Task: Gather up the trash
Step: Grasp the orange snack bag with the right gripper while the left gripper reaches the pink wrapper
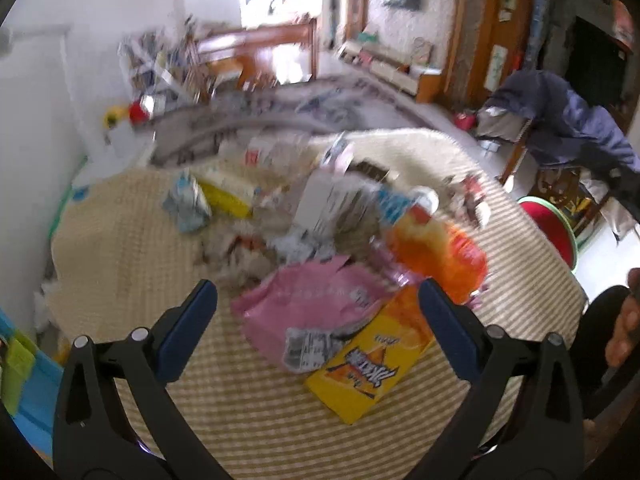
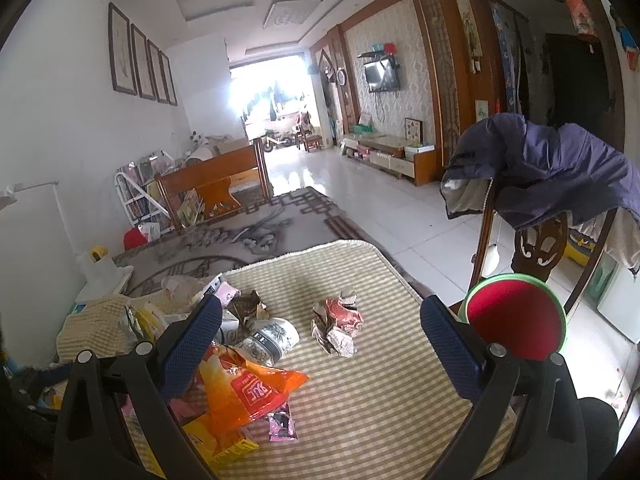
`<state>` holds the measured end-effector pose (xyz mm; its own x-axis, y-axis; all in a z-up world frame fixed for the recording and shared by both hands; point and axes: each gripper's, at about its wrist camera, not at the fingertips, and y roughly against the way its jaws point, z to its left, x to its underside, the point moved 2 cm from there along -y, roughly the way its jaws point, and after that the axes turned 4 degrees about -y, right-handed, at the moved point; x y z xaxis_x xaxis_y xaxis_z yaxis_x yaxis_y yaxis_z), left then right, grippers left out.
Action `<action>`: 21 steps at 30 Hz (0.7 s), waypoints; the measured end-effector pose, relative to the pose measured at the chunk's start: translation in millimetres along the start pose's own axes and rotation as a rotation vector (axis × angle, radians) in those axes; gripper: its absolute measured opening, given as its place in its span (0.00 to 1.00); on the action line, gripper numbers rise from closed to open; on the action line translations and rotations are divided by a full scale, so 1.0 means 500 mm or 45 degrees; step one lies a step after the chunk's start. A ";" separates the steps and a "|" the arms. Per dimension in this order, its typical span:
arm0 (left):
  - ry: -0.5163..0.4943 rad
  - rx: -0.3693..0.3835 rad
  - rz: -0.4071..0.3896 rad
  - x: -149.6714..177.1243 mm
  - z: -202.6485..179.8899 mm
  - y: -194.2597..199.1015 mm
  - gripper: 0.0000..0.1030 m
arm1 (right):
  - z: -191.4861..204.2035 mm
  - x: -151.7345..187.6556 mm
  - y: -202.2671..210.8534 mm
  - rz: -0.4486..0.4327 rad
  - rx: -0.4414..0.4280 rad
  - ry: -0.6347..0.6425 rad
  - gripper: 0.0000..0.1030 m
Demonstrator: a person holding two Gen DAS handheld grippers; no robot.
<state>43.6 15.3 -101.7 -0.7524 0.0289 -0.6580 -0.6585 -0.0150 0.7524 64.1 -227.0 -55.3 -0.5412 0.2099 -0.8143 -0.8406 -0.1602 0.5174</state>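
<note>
Left wrist view shows a striped mat-covered counter point(image 1: 140, 240) strewn with trash (much of it blurred): a pink bag point(image 1: 312, 300) and a yellow box point(image 1: 372, 364) near the close edge, an orange wrapper point(image 1: 440, 248) just beyond. The left tool point(image 1: 318, 300) hangs wide open above them, holding nothing. The right tool point(image 2: 320, 320) is likewise spread and empty, a crumpled paper wad point(image 2: 338, 326) lying mid-counter between its fingers.
</note>
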 end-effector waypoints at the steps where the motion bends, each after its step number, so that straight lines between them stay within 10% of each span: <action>1: 0.037 0.019 0.027 0.005 0.007 -0.014 0.96 | -0.003 0.001 -0.004 0.007 -0.007 -0.006 0.93; 13: -0.008 0.121 0.127 0.013 -0.013 -0.067 0.95 | 0.018 0.049 -0.092 0.262 -0.204 0.092 0.93; 21: -0.125 -0.068 0.161 0.027 -0.010 -0.109 0.95 | 0.103 0.093 -0.206 0.599 -0.330 0.288 0.93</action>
<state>69.5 11.3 -151.8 -0.8264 0.1209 -0.5499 -0.5601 -0.0775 0.8248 124.7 -150.8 -132.7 -0.8130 -0.1481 -0.5631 -0.4624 -0.4233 0.7791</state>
